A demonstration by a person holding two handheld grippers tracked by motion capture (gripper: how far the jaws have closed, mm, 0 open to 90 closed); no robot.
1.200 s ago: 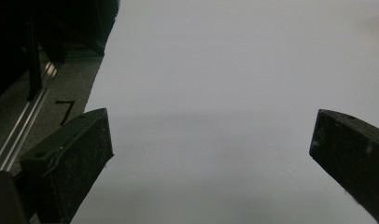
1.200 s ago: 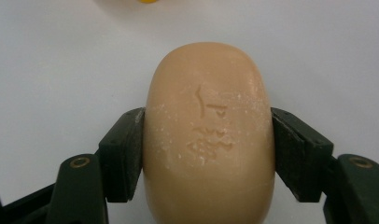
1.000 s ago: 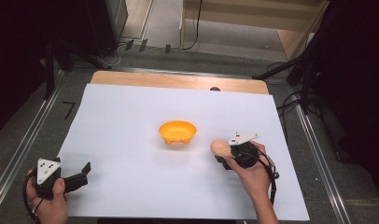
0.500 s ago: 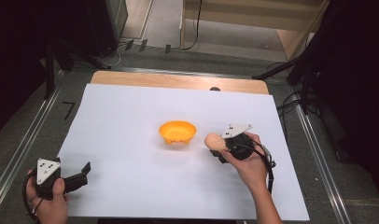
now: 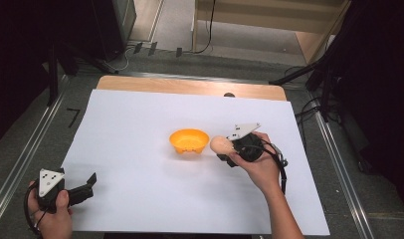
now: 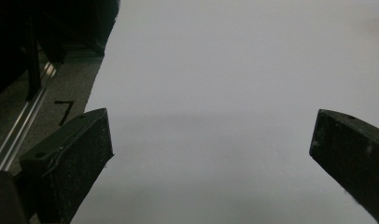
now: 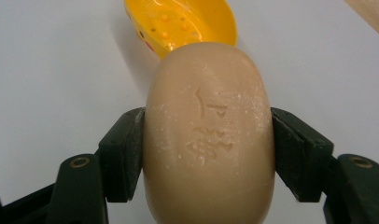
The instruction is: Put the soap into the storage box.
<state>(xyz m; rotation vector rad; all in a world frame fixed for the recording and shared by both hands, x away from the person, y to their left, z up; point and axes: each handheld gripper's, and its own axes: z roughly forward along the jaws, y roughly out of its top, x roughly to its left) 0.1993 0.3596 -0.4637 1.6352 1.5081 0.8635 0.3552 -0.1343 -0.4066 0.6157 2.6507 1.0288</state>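
Right gripper view: right tool (image 7: 208,154) clamps the soap bar (image 7: 208,140) crosswise (long axis toward the orange dish (image 7: 178,23)).

Both grippers are black. The left gripper (image 5: 85,185) carries a grey three-cornered plate (image 5: 48,180) dotted with dark marks, and its jaws end in blunt, matt black pads. The right gripper (image 7: 208,154) shows brass-coloured screw holes, and a black cable (image 5: 281,169) loops from it. Both forearms are bare, without sleeves.
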